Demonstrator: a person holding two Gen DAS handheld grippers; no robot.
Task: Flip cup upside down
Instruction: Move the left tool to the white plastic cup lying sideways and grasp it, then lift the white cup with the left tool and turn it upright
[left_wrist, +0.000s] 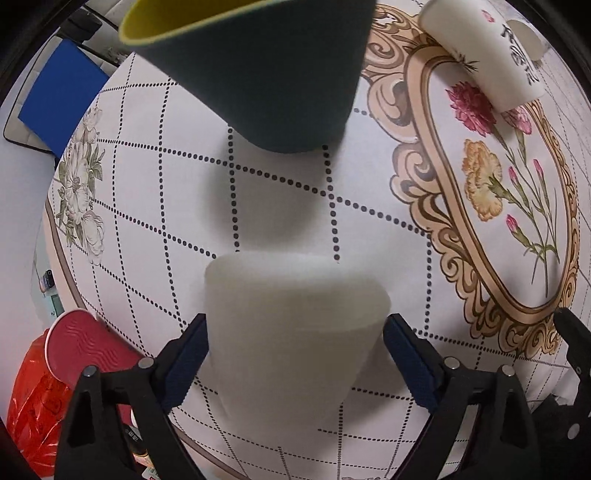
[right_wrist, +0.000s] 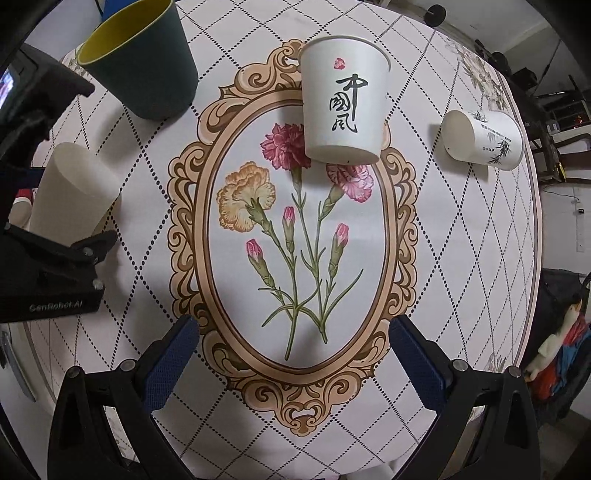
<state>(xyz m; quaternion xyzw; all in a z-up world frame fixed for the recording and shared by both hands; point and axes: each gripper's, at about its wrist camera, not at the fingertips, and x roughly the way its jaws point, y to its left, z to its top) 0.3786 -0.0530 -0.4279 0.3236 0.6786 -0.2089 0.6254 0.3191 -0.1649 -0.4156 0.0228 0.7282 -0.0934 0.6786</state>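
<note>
A plain white cup (left_wrist: 291, 325) sits between the blue pads of my left gripper (left_wrist: 295, 354), held base forward; it also shows in the right wrist view (right_wrist: 74, 188), tilted, its base up and away from the gripper, above the tablecloth. My left gripper is shut on it. My right gripper (right_wrist: 293, 358) is open and empty above the flower medallion (right_wrist: 291, 229). A dark green cup with yellow inside (right_wrist: 144, 59) stands upright at the far left. A white cup with black calligraphy (right_wrist: 345, 103) stands upright beyond the medallion.
Another white cup with a bamboo print (right_wrist: 484, 138) lies on its side at the right. A red ribbed cup (left_wrist: 85, 347) and a red bag (left_wrist: 33, 406) are off the table's left edge. The round table (right_wrist: 480, 258) has a patterned cloth.
</note>
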